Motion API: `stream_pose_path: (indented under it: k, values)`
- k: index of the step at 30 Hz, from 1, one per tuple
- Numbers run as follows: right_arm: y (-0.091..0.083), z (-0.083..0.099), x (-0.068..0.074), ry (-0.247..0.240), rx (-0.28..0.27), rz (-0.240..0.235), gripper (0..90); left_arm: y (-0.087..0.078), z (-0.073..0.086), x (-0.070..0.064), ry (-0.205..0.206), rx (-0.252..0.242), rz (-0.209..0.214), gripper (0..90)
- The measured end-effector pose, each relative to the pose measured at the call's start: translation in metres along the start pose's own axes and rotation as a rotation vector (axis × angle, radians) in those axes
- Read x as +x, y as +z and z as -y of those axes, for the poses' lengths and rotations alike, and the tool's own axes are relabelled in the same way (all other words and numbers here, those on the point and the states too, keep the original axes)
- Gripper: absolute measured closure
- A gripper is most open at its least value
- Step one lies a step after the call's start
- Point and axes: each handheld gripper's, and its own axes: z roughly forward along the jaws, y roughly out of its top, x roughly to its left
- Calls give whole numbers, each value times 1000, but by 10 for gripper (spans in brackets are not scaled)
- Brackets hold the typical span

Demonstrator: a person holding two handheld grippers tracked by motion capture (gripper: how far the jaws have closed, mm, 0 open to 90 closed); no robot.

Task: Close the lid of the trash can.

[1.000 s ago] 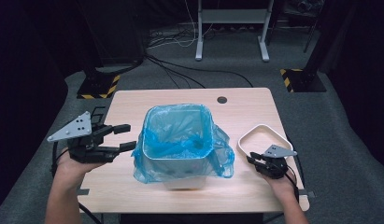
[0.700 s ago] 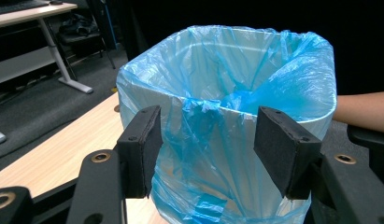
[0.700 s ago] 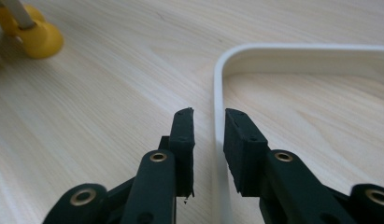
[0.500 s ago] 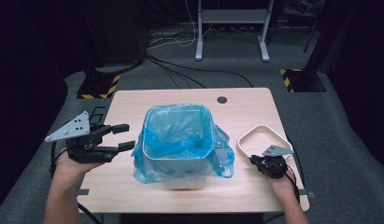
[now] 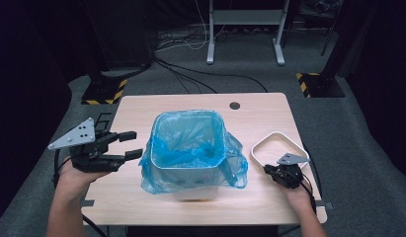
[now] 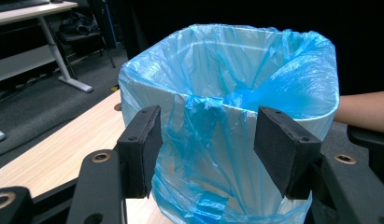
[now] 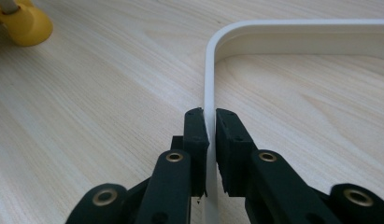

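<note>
A white bin (image 5: 195, 190) lined with a blue plastic bag (image 5: 190, 148) stands in the middle of the wooden table (image 5: 141, 108). The bag's edge is folded over the bin's rim and hangs down outside. My left gripper (image 5: 134, 144) is open just left of the bin, level with its upper part. In the left gripper view the two pads (image 6: 143, 144) frame the bag (image 6: 227, 70) without touching it. A white rounded frame (image 5: 274, 133) lies flat on the table to the right. My right gripper (image 5: 267, 170) is shut on its near left side; the frame (image 7: 297, 35) runs up from between the jaws.
A round cable hole (image 5: 234, 105) sits near the table's far edge. Something yellow (image 7: 21, 21) rests on the table in the right gripper view. A person's forearm (image 6: 362, 107) shows behind the bin. Cables and stand legs (image 5: 242, 29) lie on the floor beyond the table.
</note>
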Motion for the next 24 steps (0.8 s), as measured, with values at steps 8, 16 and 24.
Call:
stream_pose_path:
  k: [8, 16, 24]
  values:
    - [1, -2, 1, -22, 22, 9, 843, 0, 0, 0, -2, -1, 0, 411]
    - [-7, -10, 5, -50, 9, -23, 845, -1, 0, 0, -2, -3, 0, 411]
    - [-16, -19, 7, -55, -7, -48, 846, -2, 0, 0, 0, -7, -3, 412]
